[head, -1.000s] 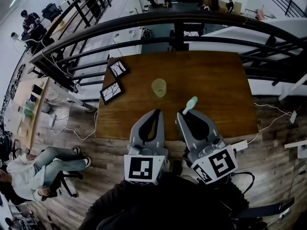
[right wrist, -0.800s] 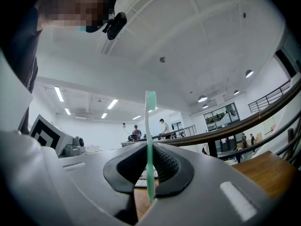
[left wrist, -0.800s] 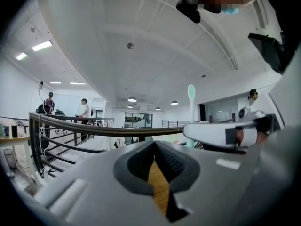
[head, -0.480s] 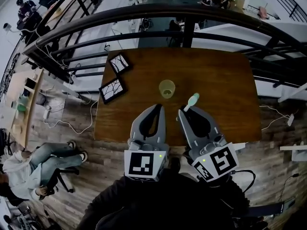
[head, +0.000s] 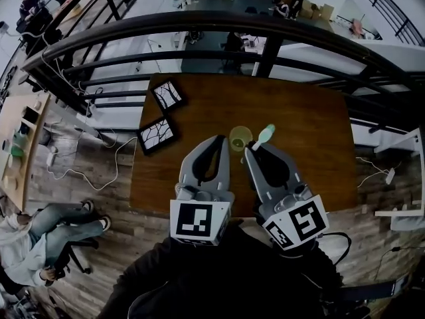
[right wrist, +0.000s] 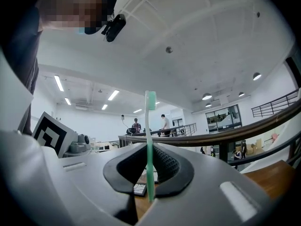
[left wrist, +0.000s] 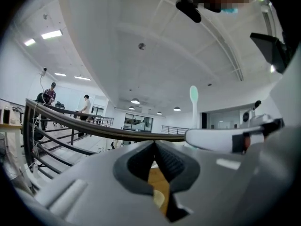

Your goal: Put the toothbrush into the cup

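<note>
Only print on show: black-and-white square markers [head: 196, 228], one on each gripper's cube, so two; counting one pale yellow cup [head: 240, 138], one mint toothbrush [head: 263, 136] and two framed pictures [head: 157, 132] at the left of the wooden table [head: 305, 111]; got the right gripper [right wrist: 149, 147] clamped narrow on the toothbrush handle, brush head sticking out past the tips, just right of the cup's rim and not in it; left gripper [left wrist: 154, 145] pinched tip to tip, holding zilch; cup upright just past both sets of tips.
</note>
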The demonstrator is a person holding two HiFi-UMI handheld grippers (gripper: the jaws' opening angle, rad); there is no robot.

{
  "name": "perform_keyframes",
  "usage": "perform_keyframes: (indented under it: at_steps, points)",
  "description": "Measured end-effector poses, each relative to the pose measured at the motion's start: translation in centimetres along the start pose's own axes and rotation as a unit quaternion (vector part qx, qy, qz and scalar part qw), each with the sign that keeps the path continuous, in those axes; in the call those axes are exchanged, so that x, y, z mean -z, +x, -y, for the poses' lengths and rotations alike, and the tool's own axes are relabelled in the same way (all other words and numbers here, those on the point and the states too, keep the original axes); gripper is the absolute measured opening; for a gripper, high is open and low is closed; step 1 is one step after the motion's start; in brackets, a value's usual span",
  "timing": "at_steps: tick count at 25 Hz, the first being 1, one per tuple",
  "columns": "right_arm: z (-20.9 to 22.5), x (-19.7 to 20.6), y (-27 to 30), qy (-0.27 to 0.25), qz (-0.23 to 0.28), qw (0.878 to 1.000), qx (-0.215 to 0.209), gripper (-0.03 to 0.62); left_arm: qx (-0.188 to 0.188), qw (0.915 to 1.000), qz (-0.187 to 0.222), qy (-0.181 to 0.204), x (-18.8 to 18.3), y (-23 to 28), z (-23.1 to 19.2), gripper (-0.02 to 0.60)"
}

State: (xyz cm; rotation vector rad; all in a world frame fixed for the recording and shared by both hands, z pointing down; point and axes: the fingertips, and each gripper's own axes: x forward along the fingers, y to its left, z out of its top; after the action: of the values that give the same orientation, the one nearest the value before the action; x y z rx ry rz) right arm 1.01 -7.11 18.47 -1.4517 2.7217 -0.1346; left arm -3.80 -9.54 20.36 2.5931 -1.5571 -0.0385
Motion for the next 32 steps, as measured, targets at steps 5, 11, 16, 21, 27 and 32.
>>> perform_keyframes:
  at_steps: [5,11,16,21,27,32]
  points:
    - [0.4,-1.0,0.9,-0.014,0.003,1.000,0.003,0.034,0.004,1.0000,0.005,-0.006,-0.6,0.9,-0.4,0.008]
    - [2.4,-1.0,3.0,-0.011,0.007,1.000,-0.012,0.034,-0.004,1.0000,0.007,0.000,-0.6,3.5,-0.8,0.008]
    - [4.0,-0.7,4.3,-0.001,0.004,1.000,-0.025,0.034,-0.015,0.9999,-0.007,-0.003,0.3,5.4,-1.2,0.008]
    - [5.3,0.6,5.5,0.011,-0.015,0.999,-0.031,0.034,-0.021,0.9993,-0.028,-0.014,1.9,7.1,-1.7,0.008]
    - [7.5,1.5,6.7,0.023,-0.025,0.999,-0.029,0.034,-0.024,0.9986,-0.048,-0.006,3.0,8.8,-2.1,0.008]
    - [9.2,3.1,7.5,0.037,-0.045,0.998,-0.026,0.032,-0.031,0.9969,-0.068,-0.026,5.0,9.9,-2.3,0.008]
